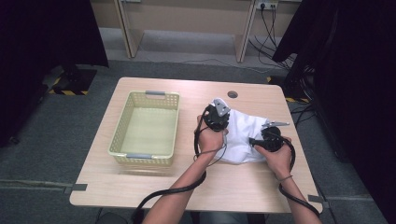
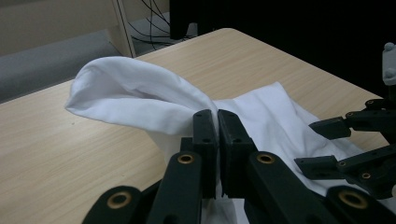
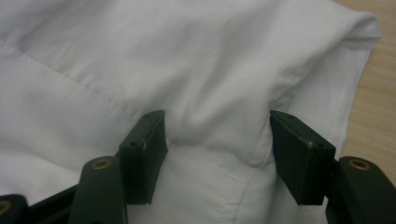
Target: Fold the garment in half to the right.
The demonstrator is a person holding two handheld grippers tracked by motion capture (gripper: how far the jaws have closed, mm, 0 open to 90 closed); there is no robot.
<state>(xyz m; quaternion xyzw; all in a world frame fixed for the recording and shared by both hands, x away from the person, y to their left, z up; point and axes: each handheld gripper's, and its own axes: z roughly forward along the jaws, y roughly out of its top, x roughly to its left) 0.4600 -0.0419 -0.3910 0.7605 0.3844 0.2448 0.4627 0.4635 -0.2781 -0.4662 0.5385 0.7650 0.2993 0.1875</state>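
A white cloth [image 1: 243, 133] lies crumpled on the right half of the wooden table [image 1: 154, 186]. My left gripper [image 1: 217, 114] is at the cloth's left edge, shut on a fold of it. In the left gripper view the jaws [image 2: 217, 130] pinch the cloth [image 2: 135, 98] and lift a loop of it off the table. My right gripper [image 1: 254, 141] rests on the cloth's right part, pointing left. Its jaws [image 3: 219, 140] stand apart, open, with a raised ridge of the cloth [image 3: 187, 60] between them. The right gripper [image 2: 322, 144] also shows in the left gripper view, low on the cloth.
A pale yellow plastic basket [image 1: 120, 135] with nothing in it stands on the table's left half. A round cable hole [image 1: 232, 94] sits near the far edge. Black curtains hang at both sides, and desk legs and cables stand beyond the table.
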